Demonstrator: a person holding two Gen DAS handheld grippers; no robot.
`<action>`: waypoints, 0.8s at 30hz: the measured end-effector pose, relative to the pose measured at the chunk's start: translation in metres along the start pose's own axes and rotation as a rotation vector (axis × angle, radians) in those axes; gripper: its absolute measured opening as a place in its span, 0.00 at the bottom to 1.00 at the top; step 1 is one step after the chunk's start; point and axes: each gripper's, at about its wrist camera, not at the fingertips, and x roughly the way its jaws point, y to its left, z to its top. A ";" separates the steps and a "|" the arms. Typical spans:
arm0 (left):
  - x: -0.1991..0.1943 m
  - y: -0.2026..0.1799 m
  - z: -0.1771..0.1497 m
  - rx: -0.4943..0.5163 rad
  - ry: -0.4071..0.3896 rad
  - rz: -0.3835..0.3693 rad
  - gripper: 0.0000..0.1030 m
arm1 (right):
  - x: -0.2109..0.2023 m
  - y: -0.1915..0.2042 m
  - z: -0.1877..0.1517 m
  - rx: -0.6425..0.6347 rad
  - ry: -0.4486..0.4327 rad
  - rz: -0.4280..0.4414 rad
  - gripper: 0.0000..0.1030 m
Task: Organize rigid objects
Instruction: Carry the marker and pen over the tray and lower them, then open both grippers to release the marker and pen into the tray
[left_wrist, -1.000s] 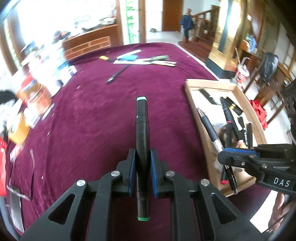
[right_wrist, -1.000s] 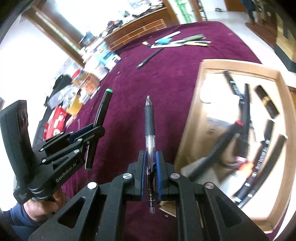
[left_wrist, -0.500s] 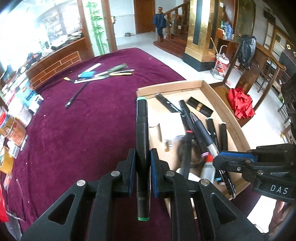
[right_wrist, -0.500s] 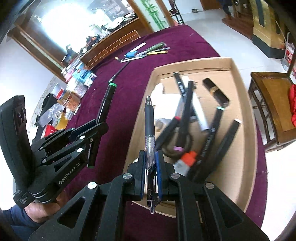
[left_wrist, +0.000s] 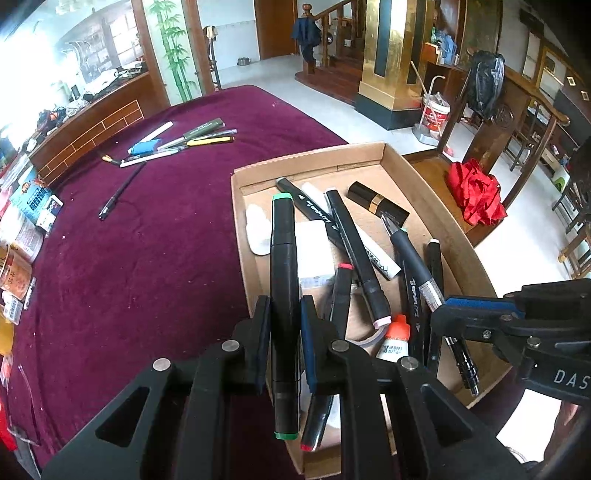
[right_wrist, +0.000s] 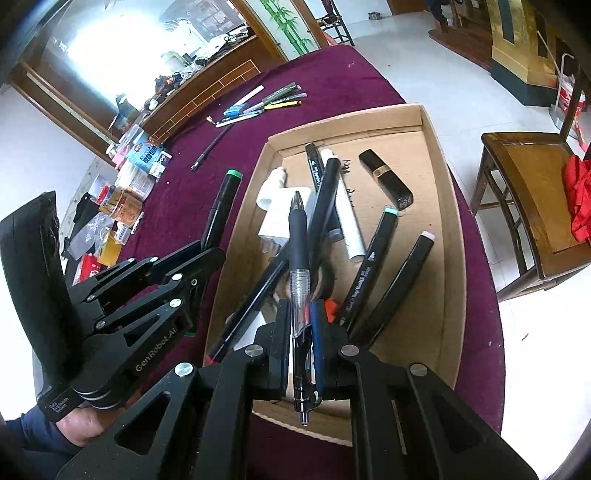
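My left gripper (left_wrist: 283, 325) is shut on a black marker with green end caps (left_wrist: 282, 251), held above the near left part of the cardboard box (left_wrist: 332, 157). The same marker (right_wrist: 221, 206) and left gripper (right_wrist: 207, 254) show at the left of the right wrist view. My right gripper (right_wrist: 300, 325) is shut on a black pen with a clear barrel (right_wrist: 298, 236), hanging over the box (right_wrist: 447, 206). That pen (left_wrist: 413, 266) and right gripper (left_wrist: 476, 321) appear at the right of the left wrist view. Several markers, a lipstick tube (right_wrist: 386, 179) and a white block lie inside the box.
More pens and markers (left_wrist: 177, 142) lie in a cluster at the far side of the purple cloth, with one dark pen (left_wrist: 120, 192) nearer. Packets and cans (right_wrist: 125, 192) crowd the table's left edge. A wooden chair (right_wrist: 535, 195) with red cloth stands right of the box.
Both grippers, each still shut on its pen, have swung right from over the purple cloth to above the cardboard box. The box now fills the middle of both views.
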 end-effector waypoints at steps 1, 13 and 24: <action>0.003 -0.001 0.001 0.001 0.003 0.003 0.12 | 0.001 -0.002 0.001 0.001 0.003 -0.001 0.09; 0.027 -0.015 0.002 0.014 0.035 0.025 0.12 | 0.013 -0.017 0.014 0.008 0.034 -0.007 0.09; 0.037 -0.022 0.005 0.036 0.039 0.043 0.12 | 0.022 -0.025 0.024 0.010 0.052 -0.008 0.09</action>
